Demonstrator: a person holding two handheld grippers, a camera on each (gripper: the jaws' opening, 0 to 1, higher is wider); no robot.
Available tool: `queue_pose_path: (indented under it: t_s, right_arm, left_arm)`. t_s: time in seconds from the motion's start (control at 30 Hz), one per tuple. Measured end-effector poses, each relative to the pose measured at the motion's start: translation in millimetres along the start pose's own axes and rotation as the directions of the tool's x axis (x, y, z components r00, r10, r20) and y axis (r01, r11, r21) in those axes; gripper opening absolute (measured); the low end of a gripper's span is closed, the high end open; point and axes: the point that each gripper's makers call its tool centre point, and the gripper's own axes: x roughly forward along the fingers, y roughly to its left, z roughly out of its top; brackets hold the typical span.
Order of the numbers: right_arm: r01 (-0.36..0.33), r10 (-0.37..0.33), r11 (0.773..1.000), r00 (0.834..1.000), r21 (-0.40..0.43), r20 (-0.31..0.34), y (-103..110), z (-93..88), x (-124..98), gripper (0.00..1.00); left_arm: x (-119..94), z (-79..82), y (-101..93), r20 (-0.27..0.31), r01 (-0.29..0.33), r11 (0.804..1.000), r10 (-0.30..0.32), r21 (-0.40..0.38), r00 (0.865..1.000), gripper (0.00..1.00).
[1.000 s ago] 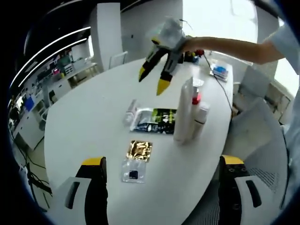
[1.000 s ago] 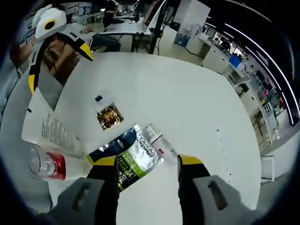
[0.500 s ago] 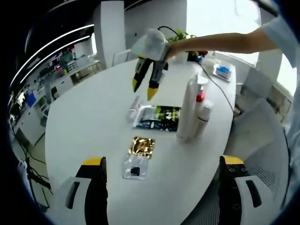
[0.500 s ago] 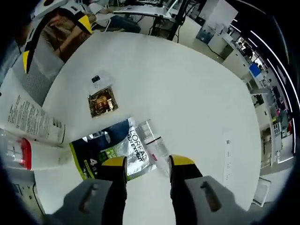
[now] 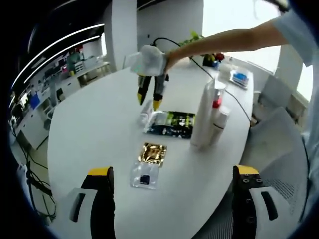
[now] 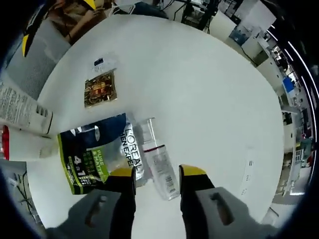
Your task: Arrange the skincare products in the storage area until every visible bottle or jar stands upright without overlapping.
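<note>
On the white desk (image 5: 89,134), taking the green-and-silver sachet (image 5: 172,123) as landmark: the clear bottle (image 6: 158,164) lies flat just beside its left edge. The right gripper (image 5: 149,99) hovers over that bottle, jaws apart on either side of it and not touching. Nearer the left gripper (image 5: 172,174), whose jaws stand wide apart, lie a gold packet (image 5: 152,154) and a small clear packet (image 5: 142,178). Right of the sachet stand a tall white tube (image 5: 204,117) and a shorter white bottle (image 5: 219,124), upright, touching.
</note>
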Motion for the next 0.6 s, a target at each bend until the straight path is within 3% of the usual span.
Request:
queue_pose_path:
  t_s: [0.13, 0.3, 0.47, 0.6]
  right_arm:
    - [-0.022, 0.022, 1.0, 1.0, 0.005, 0.005, -3.2, -1.0, 7.3, 0.29]
    - [-0.061, 0.056, 0.997, 0.996, -0.057, -0.075, 0.3, -8.1, 14.4, 0.27]
    - [-0.082, 0.078, 0.995, 0.995, -0.062, -0.067, 0.6, -4.5, 14.9, 0.24]
    - [-0.12, 0.111, 0.989, 0.989, -0.091, -0.098, 1.6, -5.2, 17.7, 0.23]
  left_arm:
    - [1.2, -2.3, 0.5, -0.005, -0.001, 1.0, 0.001, -0.01, 1.0, 0.96]
    - [3.1, -4.3, 3.7, -0.008, -0.006, 1.0, 0.006, -0.021, 1.0, 0.96]
    - [6.4, -4.7, 0.8, -0.011, 0.008, 1.0, -0.009, -0.021, 1.0, 0.96]
    - [9.3, -4.8, -0.4, -0.014, 0.017, 1.0, -0.017, -0.021, 1.0, 0.96]
